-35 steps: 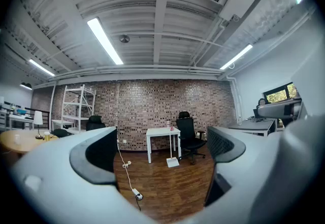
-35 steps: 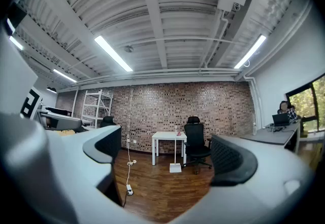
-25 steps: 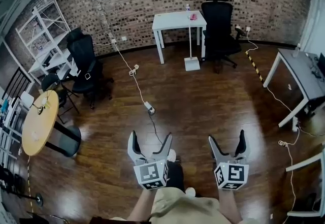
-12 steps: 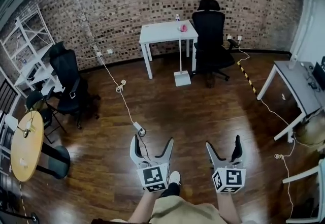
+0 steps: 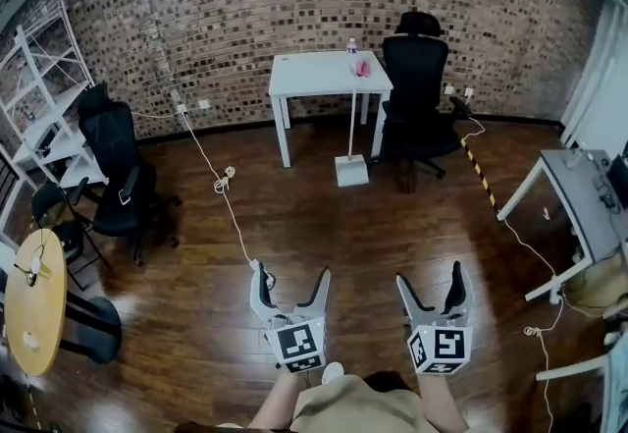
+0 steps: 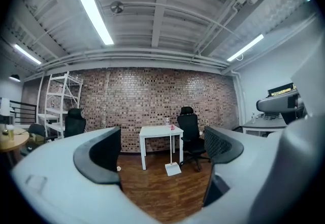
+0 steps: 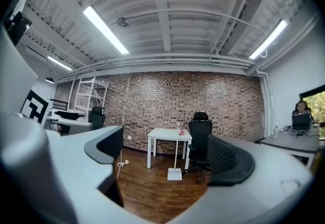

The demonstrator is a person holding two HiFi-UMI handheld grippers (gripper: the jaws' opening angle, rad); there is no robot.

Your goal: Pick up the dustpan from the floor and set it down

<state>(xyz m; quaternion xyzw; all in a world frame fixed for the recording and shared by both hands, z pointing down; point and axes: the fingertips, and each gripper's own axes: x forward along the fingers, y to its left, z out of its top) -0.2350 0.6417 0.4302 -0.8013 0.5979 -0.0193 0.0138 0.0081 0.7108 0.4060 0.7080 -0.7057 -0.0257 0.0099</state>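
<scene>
The person has walked nearer: the long-handled dustpan (image 5: 351, 169) stands on the floor beside the white table (image 5: 314, 76), still well ahead. Left tongs (image 5: 290, 275) and right tongs (image 5: 430, 276) hold nothing, jaws wide but closing; more approach is needed

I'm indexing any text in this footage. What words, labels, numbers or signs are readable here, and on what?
No readable text anywhere.
Any label on the small clear bottle on the white rectangular table: too small to read.
The white cubes on the left gripper and right gripper: black square patterns, not letters; both tongs are closing, empty.
</scene>
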